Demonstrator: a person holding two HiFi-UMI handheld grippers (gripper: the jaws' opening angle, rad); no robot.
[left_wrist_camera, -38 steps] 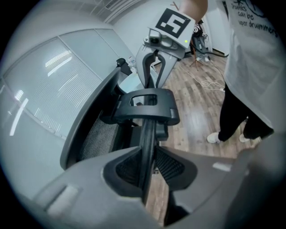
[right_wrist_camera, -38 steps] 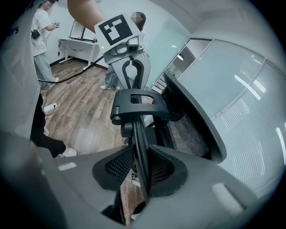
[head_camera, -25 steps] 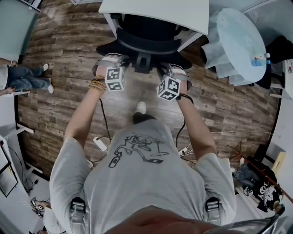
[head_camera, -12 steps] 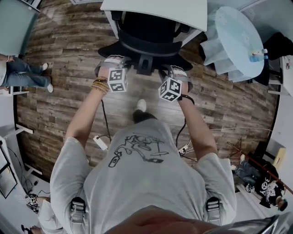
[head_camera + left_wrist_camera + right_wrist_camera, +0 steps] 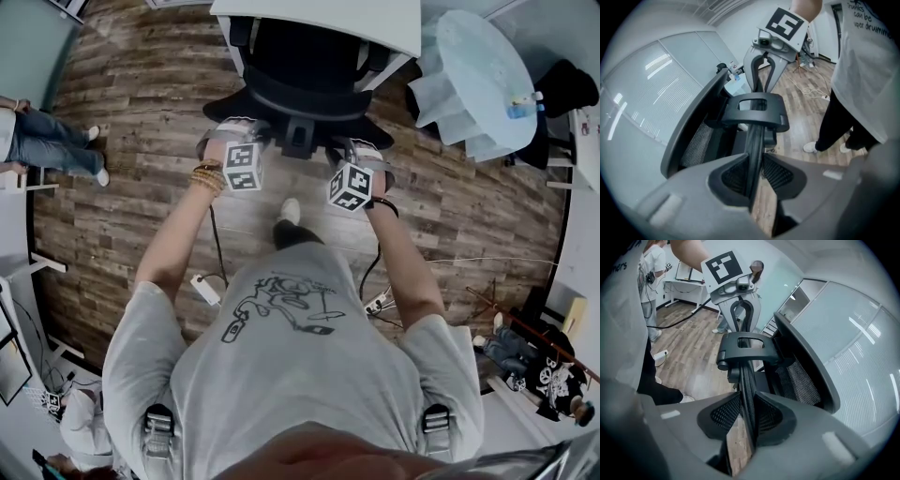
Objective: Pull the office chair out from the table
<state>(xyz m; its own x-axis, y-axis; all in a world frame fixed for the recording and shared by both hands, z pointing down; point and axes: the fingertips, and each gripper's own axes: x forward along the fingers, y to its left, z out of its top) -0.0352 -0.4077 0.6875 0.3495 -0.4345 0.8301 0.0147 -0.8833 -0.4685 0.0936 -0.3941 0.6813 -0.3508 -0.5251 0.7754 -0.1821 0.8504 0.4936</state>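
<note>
**Head view shows both grippers clamped on the chair rail, with the pull path running back toward me**

Head view: the chair (image 5: pixel 309 56) sits at the top of the picture, its seat tucked under the white table (image 5: pixel 319 17). Its back faces me. The curved top rail (image 5: pixel 305 101) runs left to right across the picture, so its long axis lies square to the way I judge I must pull, which is down the picture toward my body. The left gripper (image 5: pixel 239 127) is at the rail's left end and the right gripper (image 5: pixel 352 148) is at its right end. They are about equally near the rail, so neither hand leads. Behind the chair the wood floor (image 5: pixel 141 94) is open, apart from my own shoe (image 5: pixel 289 217) and a power strip (image 5: pixel 204 291) with its cable further back. A round table (image 5: pixel 487 75) stands to the right, well apart from the chair.

Left gripper view: my jaws are pressed together on the thin dark rail, which runs straight ahead to the centre bracket (image 5: pixel 754 110). The other gripper faces me beyond the bracket.

Right gripper view: this is the mirror picture. The ribbed pads (image 5: pixel 724 413) are clenched on the same rail, with the mesh back (image 5: pixel 801 376) to the right and bare floor to the left.

As I read it, an even two-handed draw should keep the chair from swinging into a table leg.
</note>
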